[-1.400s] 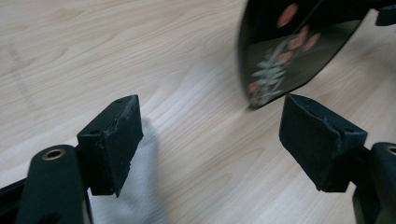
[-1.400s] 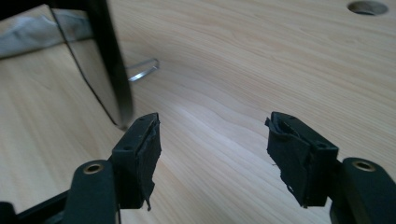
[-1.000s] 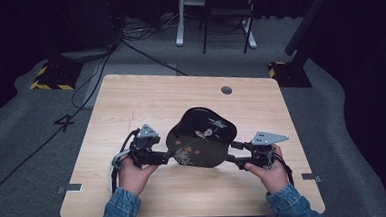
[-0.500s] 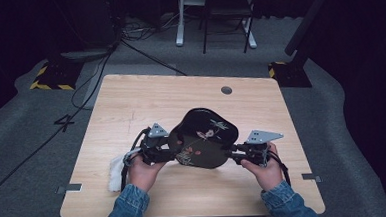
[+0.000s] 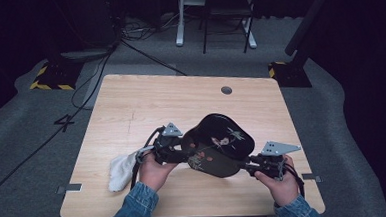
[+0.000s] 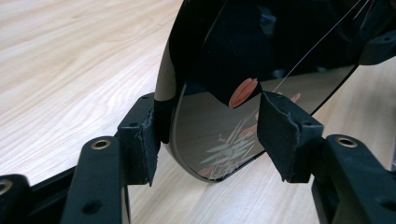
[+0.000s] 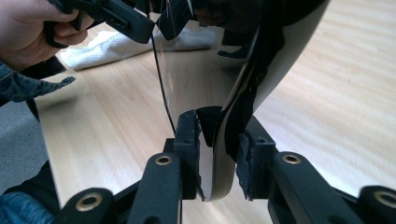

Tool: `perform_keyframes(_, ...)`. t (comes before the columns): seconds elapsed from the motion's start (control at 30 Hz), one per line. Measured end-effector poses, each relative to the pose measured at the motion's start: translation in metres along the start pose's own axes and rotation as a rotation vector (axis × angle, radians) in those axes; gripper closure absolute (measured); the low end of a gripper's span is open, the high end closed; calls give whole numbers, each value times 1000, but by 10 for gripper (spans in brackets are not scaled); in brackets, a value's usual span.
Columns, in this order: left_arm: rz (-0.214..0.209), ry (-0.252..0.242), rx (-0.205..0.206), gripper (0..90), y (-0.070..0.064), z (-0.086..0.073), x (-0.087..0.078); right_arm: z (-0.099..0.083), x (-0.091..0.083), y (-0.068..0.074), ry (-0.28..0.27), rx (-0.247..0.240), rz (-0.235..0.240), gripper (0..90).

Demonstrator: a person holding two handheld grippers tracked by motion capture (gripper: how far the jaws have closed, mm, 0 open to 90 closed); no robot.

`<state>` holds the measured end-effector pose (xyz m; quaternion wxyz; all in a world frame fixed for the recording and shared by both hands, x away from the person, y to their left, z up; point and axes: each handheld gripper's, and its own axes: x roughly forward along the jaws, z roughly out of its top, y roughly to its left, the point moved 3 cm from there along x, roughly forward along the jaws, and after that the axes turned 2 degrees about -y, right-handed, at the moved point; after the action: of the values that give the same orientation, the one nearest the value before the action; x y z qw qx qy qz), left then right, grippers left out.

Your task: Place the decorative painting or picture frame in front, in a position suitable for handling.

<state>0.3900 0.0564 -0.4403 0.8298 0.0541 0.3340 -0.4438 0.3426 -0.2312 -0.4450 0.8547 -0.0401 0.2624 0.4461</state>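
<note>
Black lacquer tray (image 5: pixel 218 144) tilts above the table (image 5: pixel 146 106), rim pinched by right gripper (image 7: pixel 218 161).

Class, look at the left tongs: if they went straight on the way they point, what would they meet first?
Most likely the black tray: its rim already sits between the open left tongs, touching one pad.

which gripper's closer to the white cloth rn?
Left. The left gripper sits just right of the white cloth; the right gripper is across the black lacquer tray, clamped on its far edge.
</note>
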Motion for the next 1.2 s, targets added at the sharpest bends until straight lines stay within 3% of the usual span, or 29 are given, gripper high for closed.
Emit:
perform_keyframes(0.37, -1, 14, -9, 340, 3, 0, 8, -5, -2, 5, -35, -7, -6, 728)
perform_keyframes(0.47, 33, 18, 12, 350, 2, -1, 6, -6, 1, 3, -64, 3, 27, 662)
perform_keyframes(0.77, 84, 18, 15, 342, 1, -6, -6, -6, 22, -4, -74, -8, 109, 688)
perform_keyframes(0.97, 153, 23, 9, 323, 6, -18, -28, -6, 28, -5, -56, -50, 141, 775)
perform_keyframes(1.17, 223, 46, -29, 313, 18, -42, -55, -6, 29, -4, -49, -61, 171, 800)
perform_keyframes(1.2, 244, 51, -58, 310, 24, -55, -65, -6, 29, -4, -48, -65, 174, 801)
